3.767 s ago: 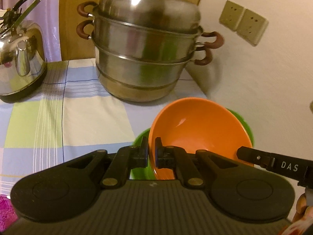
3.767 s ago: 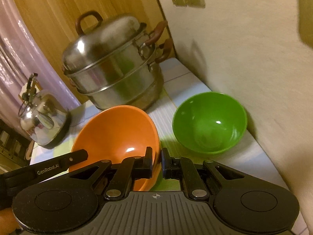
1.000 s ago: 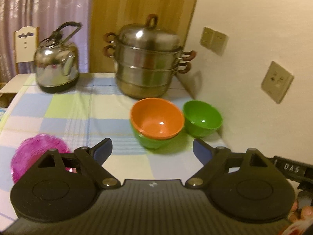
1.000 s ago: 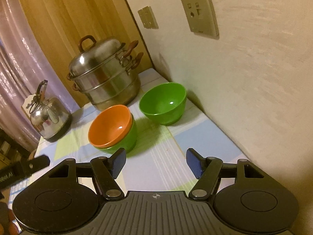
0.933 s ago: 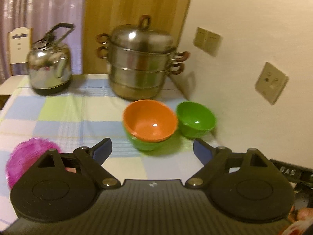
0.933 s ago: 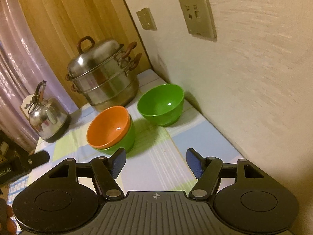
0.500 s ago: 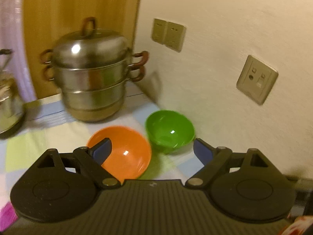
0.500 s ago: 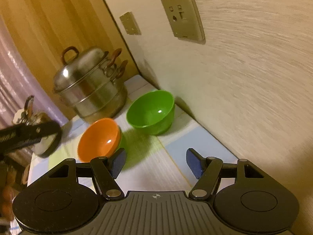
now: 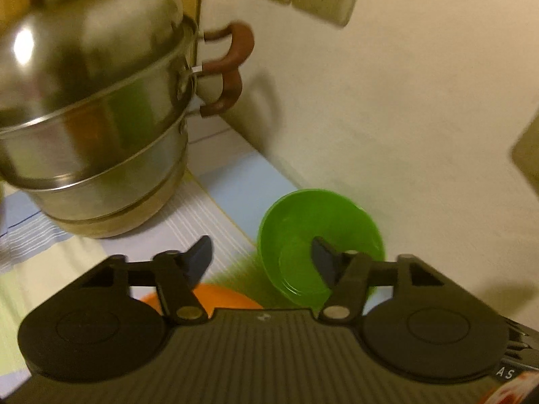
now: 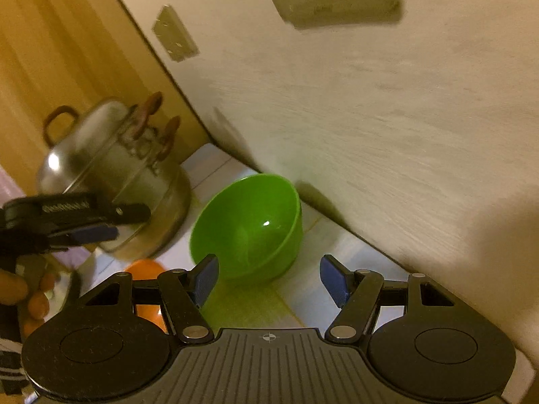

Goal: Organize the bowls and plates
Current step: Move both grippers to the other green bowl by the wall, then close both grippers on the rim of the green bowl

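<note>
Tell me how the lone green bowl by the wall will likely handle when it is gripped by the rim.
The green bowl looks like glossy, thin-walled plastic, so probably light and rigid. Its shine suggests the rim may slip between pads. Its walls curve down to what seems a narrower base, so a sideways push could rock or slide it on the tablecloth.

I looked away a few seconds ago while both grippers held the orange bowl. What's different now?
Both grippers let go of the orange bowl. The left gripper, jaws closing, and the open right gripper have swung toward the lone green bowl, gripping nothing. The steamer pot stayed put.
</note>
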Motion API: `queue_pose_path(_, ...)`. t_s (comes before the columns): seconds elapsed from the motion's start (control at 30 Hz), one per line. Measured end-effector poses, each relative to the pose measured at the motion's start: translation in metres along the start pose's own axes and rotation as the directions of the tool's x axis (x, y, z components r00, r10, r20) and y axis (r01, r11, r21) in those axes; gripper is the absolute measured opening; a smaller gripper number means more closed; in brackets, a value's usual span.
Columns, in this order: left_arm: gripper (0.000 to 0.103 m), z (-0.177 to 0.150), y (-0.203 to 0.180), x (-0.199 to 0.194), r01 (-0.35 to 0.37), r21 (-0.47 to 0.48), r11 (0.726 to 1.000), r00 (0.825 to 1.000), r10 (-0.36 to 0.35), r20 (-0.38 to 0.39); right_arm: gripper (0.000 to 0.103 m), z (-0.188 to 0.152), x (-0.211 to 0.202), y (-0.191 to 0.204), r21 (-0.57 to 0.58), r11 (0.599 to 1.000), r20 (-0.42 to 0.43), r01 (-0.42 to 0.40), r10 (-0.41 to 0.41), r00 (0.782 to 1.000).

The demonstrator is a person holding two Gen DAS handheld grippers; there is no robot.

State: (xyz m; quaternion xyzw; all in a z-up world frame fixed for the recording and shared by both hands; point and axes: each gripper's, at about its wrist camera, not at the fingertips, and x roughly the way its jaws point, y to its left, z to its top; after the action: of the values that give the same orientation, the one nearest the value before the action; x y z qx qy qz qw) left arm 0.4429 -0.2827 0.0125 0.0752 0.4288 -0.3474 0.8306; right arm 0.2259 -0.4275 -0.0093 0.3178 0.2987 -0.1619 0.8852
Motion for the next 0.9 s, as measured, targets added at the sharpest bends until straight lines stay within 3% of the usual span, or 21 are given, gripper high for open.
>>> queue_pose_path(0.33,0.039,0.008,-0.007,0.060,0.023,0.080,0.997,0.996,-0.015,-0.091,0.047,0.005,0.061,-0.008,0.049,0.996,0.002,0.069,-0.069,0.998)
queue_pose_path(0.6,0.017,0.016,-0.005,0.088,0.018,0.093,0.995,0.988,-0.004,-0.152,0.039,0.007,0.087,-0.015,0.075,0.994,-0.013,0.085,-0.084,0.996)
queue_pose_path(0.8,0.007,0.010,-0.008,0.095,-0.021,0.097,0.995,0.988,0.036,-0.152,0.023,0.007,0.096,-0.012,0.066,0.994,-0.033,0.085,-0.083,0.996)
queue_pose_path(0.9,0.005,0.010,-0.008,0.097,-0.029,0.091,0.995,0.987,0.043,-0.153,0.020,0.008,0.098,-0.011,0.068,0.993,-0.032,0.095,-0.093,0.995)
